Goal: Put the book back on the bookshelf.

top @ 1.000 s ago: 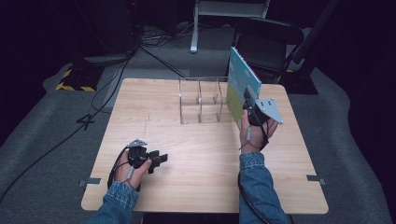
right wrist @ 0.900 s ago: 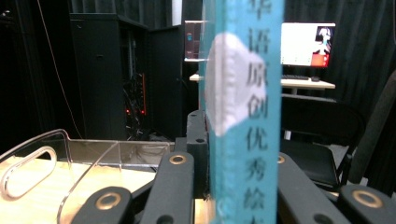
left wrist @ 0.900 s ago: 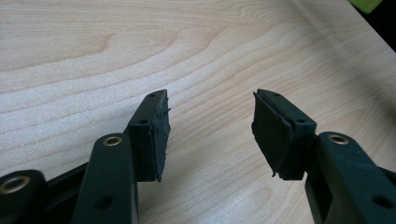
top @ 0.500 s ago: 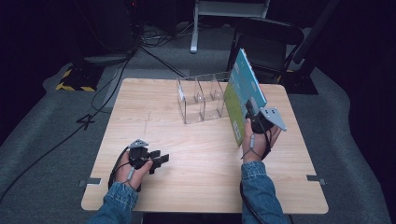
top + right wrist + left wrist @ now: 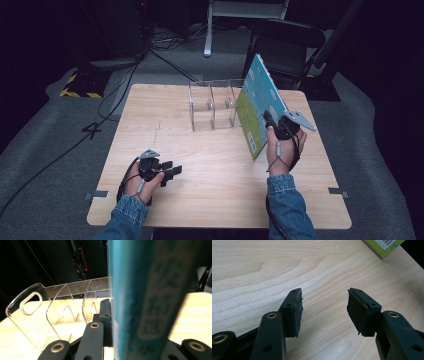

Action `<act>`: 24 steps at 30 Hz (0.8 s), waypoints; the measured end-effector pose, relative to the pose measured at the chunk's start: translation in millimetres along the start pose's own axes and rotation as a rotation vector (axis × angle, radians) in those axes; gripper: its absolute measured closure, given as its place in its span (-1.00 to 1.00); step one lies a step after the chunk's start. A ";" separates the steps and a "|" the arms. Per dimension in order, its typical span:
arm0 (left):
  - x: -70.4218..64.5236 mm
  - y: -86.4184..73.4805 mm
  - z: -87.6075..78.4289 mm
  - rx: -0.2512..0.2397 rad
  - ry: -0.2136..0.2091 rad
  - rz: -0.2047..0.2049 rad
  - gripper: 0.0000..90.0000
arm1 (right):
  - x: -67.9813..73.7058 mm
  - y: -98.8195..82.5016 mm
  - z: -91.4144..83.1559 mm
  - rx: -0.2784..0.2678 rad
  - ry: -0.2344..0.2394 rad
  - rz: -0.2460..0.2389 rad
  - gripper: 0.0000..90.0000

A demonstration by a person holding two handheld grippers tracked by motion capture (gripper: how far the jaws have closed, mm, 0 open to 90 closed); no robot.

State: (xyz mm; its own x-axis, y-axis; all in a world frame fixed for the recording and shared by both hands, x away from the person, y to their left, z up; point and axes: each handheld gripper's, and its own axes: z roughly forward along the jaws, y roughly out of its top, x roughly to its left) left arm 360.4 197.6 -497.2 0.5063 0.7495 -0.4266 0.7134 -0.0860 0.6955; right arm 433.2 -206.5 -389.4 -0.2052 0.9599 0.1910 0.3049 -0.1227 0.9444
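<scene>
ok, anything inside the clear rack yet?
No. The clear rack has bare slots between its dividers. The book, clamped in the right gripper, tilts in front of its right end, covering that part.

Teal-and-green book, tilted upright, lifted beside clear rack

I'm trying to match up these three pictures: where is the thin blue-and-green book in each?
High view: blue-and-green book right of centre, tilted.
Left gripper view: its green corner, top right.
Right gripper view: its blue spine close up, right of centre.
Shared landmark: pale wooden table.
</scene>
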 end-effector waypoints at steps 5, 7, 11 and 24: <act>-0.2 0.4 -1.3 -0.009 -0.002 -0.002 0.03 | 13.4 -5.8 -10.4 0.000 -0.002 -0.024 0.80; -0.7 0.5 -1.5 -0.015 -0.003 -0.001 0.03 | 18.9 -7.2 -14.7 -0.004 -0.012 -0.032 0.80; -1.0 0.6 -1.5 -0.014 -0.003 0.003 0.03 | 28.4 -10.4 -20.5 0.004 -0.016 -0.041 0.79; -4.2 1.0 0.3 -0.005 -0.006 0.019 0.02 | 35.5 -17.1 -22.7 -0.034 -0.073 -0.032 0.80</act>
State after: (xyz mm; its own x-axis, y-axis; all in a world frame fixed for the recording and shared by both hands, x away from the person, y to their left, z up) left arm 359.1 194.2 -494.9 0.5225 0.7437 -0.4170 0.7013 -0.0966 0.7063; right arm 399.6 -176.0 -392.7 -0.1456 0.9791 0.1420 0.2675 -0.0993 0.9584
